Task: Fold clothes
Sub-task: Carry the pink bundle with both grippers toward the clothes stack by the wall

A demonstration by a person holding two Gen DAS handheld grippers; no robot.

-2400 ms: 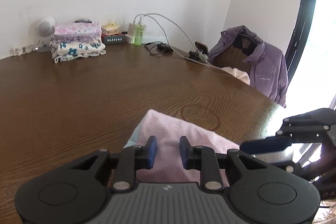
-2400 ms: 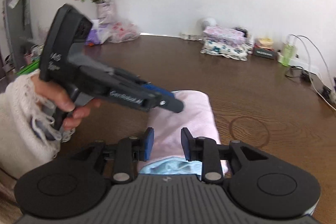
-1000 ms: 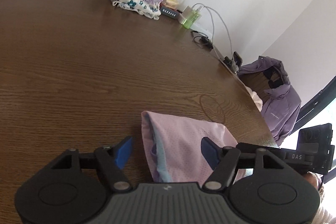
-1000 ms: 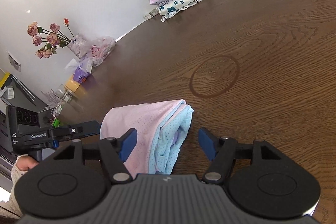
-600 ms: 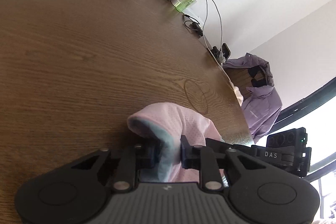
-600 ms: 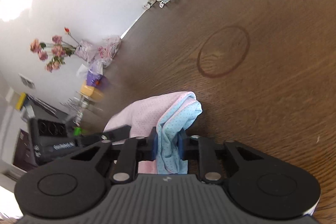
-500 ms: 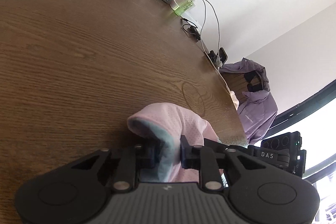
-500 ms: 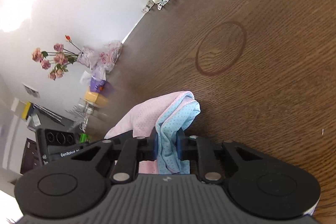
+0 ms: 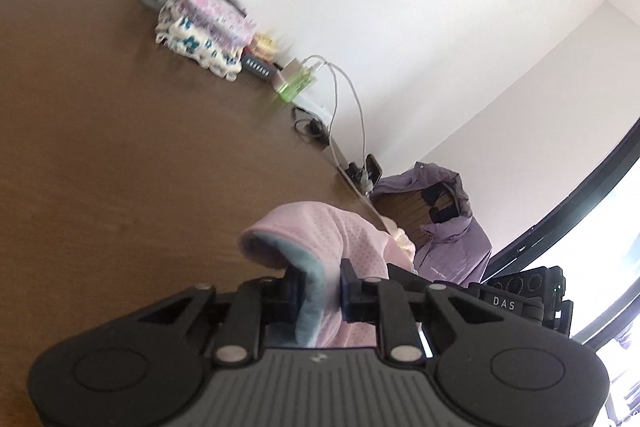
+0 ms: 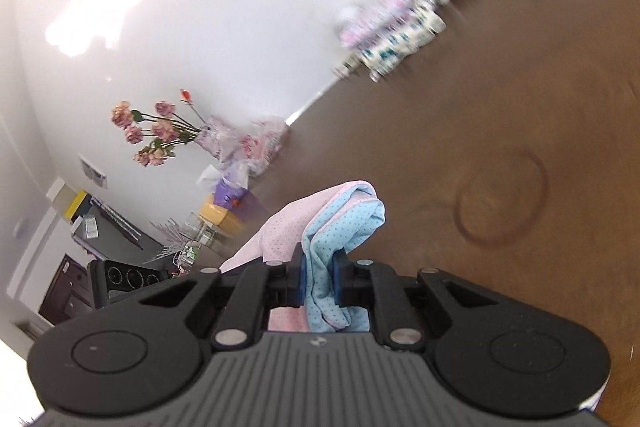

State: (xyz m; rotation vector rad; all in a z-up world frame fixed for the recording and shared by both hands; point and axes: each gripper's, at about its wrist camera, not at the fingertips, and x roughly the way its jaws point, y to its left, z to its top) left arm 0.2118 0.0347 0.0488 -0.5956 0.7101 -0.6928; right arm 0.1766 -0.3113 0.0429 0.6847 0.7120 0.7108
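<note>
A folded pink garment with a light blue lining hangs lifted above the brown wooden table. My left gripper pinches one end of it, its jaws still closing on the cloth. In the right wrist view the same garment shows its blue dotted layer, and my right gripper is shut on that end. Each view shows the body of the other gripper: the right gripper and the left gripper. The cloth's underside is hidden.
A stack of folded floral clothes lies at the table's far edge by the wall, with a green bottle, cables and a phone beside it. A purple jacket hangs on a chair. Flowers stand far left.
Both grippers closed from wide open onto opposite ends of the folded garment, then rose and tilted upward, lifting it off the table.
</note>
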